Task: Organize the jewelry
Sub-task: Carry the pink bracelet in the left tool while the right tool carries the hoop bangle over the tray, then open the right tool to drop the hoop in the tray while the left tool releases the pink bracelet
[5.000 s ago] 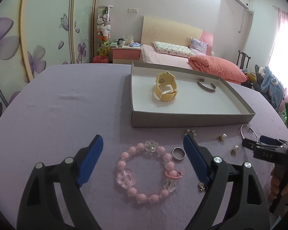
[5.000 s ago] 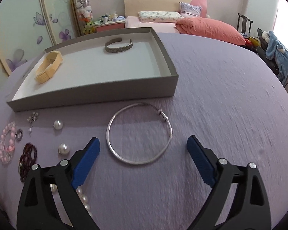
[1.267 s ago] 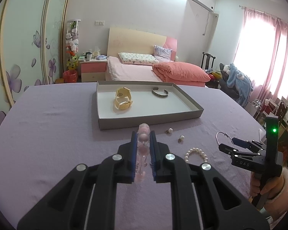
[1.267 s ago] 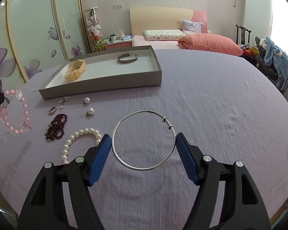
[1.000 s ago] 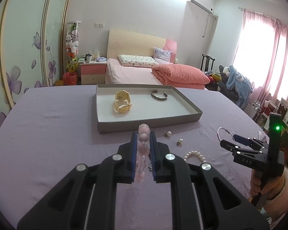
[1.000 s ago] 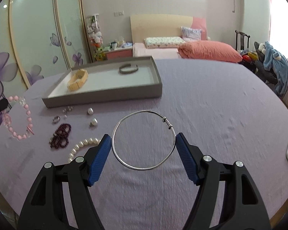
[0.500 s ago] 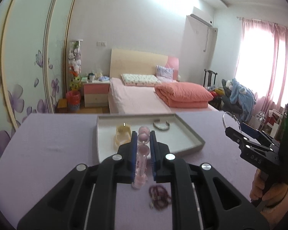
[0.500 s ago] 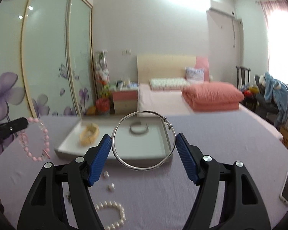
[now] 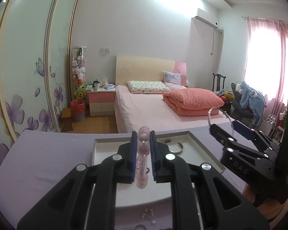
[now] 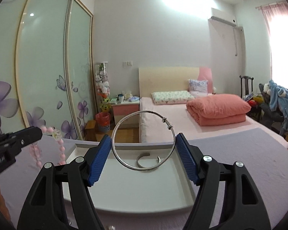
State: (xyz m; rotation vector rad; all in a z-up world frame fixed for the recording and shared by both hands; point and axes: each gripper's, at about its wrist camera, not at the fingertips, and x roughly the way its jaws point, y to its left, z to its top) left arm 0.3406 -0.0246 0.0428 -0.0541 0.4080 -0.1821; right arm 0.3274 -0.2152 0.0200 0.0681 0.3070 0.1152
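right gripper (image 10: pixel 143 146): blue pads clamped on a thin silver bangle (image 10: pixel 144 140), held upright above the tray | tray (image 10: pixel 184 174): grey, on lilac tablecloth (image 10: pixel 249 163), an open silver cuff (image 10: pixel 148 160) inside | left gripper (image 10: pixel 15 140): at left edge, pink bead bracelet (image 10: pixel 60 149) dangling from it

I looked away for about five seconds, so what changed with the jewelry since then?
The left gripper picked up the pink bead bracelet from the table; the right gripper picked up the silver bangle. Both now hang above the tray. The silver cuff stayed in the tray.
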